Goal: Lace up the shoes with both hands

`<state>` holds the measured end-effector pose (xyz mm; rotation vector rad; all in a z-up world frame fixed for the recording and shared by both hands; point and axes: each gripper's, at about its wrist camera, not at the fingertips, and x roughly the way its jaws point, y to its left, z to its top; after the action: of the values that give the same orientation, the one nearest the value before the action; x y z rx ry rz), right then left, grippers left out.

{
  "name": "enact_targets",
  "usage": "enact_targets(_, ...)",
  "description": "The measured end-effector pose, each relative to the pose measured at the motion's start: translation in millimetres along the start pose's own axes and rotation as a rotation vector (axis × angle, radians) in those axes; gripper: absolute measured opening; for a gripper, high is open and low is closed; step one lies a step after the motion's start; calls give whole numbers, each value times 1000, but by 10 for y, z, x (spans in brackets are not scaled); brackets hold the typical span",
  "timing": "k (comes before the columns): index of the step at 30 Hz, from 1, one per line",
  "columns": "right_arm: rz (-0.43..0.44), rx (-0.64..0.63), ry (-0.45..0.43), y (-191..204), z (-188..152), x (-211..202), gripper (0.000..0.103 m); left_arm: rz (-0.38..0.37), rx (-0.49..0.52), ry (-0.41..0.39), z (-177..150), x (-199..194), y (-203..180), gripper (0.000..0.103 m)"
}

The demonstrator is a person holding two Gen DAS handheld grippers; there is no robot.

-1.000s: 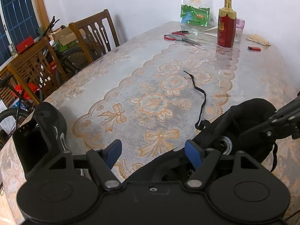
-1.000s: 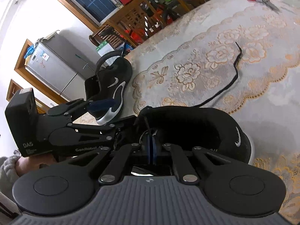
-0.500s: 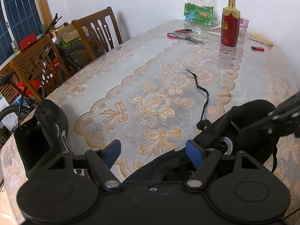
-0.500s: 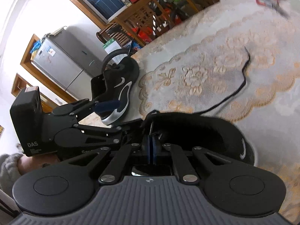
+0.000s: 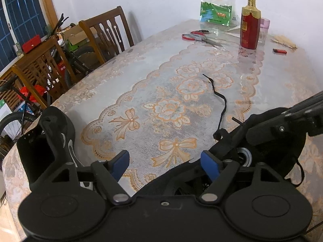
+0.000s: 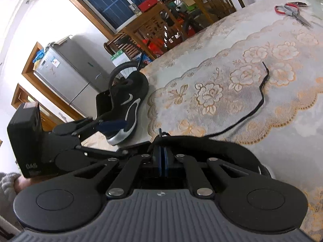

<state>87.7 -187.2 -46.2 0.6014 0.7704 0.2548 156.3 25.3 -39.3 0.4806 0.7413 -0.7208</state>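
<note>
The black shoe (image 6: 201, 147) sits on the surface (image 5: 141, 76) under both tongs, soft-sided and light. Its limp lace (image 5: 221, 104) trails beyond it. Right tongs (image 6: 162, 161) pinch a lace end; left tongs (image 5: 165, 164) spread. Grip near the stiff tip.

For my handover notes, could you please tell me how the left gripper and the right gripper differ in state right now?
The left gripper is open, its blue pads wide apart and holding nothing; the right gripper is shut, its pads pressed together at the near shoe, apparently pinching the lace. The left gripper sits between the two shoes; the right one sits over the near shoe. Both have black linkages and blue pads.
</note>
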Motion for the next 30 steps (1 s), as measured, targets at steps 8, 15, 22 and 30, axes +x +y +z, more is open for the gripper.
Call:
enact_targets(8, 9, -63, 37, 39, 388, -43, 66, -28, -88, 20, -27, -58, 122, 79)
enact_targets(15, 4, -234, 271, 164, 598, 470, 6, -5, -74, 41, -47, -213, 69, 80)
enact_targets(22, 72, 7, 371, -107, 1028, 571, 3, -130, 189, -6, 54, -66, -175, 86)
enact_targets(30, 216, -81, 140, -232, 2313, 1089, 3, -204, 41, 175, 218, 228, -88, 86)
